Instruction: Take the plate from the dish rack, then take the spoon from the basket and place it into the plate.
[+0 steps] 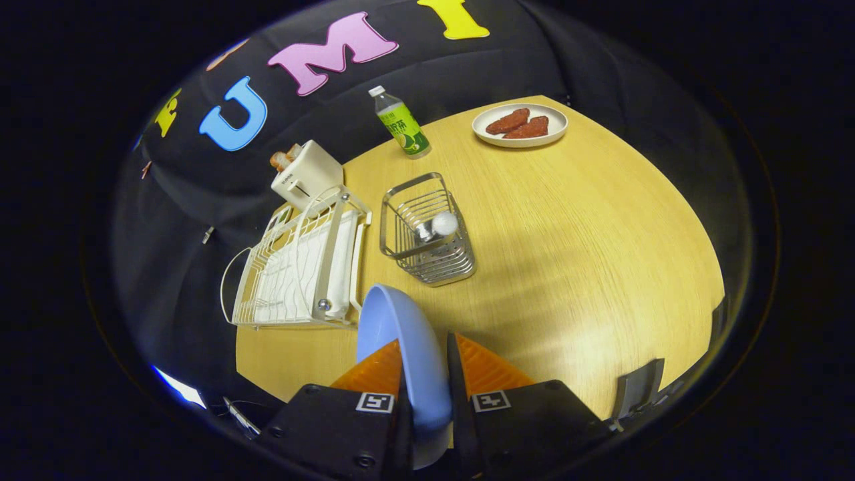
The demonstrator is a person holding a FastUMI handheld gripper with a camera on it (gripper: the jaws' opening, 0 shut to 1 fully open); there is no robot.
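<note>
My gripper (425, 364) is shut on a light blue plate (401, 327), which stands on edge between the two fingers, lifted above the wooden table (568, 254). Just beyond the fingers to the left lies the white wire dish rack (297, 267), with no dish in it. Ahead of the plate stands a metal wire basket (427, 230); a spoon (437, 226) with a rounded white end sticks up inside it.
A white toaster-like box (307, 174) stands behind the rack. A green-labelled bottle (401, 123) stands farther back. At the far side a white plate (520, 125) holds two brown pieces of food. Bare wood stretches right of the basket.
</note>
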